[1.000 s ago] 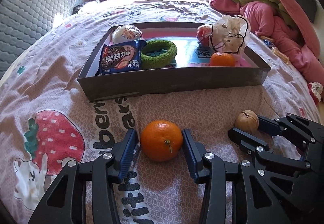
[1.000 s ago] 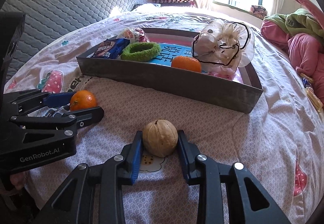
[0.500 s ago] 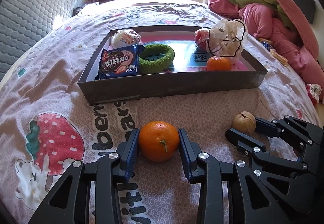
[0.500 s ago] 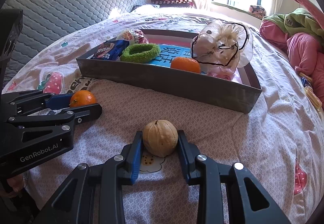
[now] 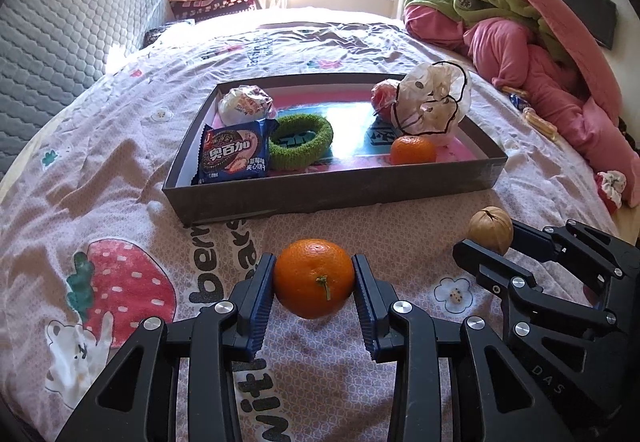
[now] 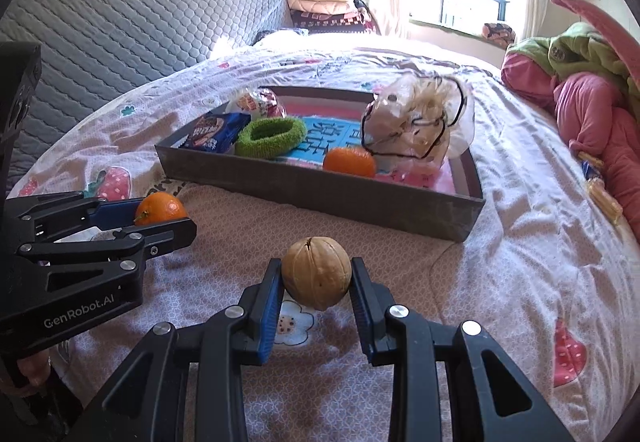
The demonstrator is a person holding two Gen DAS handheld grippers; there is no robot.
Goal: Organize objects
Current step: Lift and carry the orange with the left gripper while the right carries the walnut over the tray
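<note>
My left gripper (image 5: 314, 284) is shut on an orange tangerine (image 5: 314, 277) and holds it just above the bedspread; it also shows in the right wrist view (image 6: 160, 207). My right gripper (image 6: 317, 276) is shut on a tan walnut (image 6: 317, 272), lifted a little off the bed; the walnut also shows in the left wrist view (image 5: 491, 229). Ahead lies a shallow grey box (image 5: 332, 190) holding a blue biscuit packet (image 5: 234, 156), a green ring (image 5: 300, 142), a second tangerine (image 5: 413, 150), a wrapped bun (image 5: 245, 106) and a clear bag (image 5: 434, 104).
The box sits on a pink printed bedspread (image 5: 100, 182). A pile of pink and green bedding (image 5: 532, 42) lies at the right, a grey quilted headboard (image 5: 60, 26) at the left. Small snack items (image 6: 600, 194) lie on the bed right of the box.
Both grippers have closed on their objects and lifted slightly; the left closed on the tangerine, the right kept the walnut. Both views have pulled back a little from the box.
</note>
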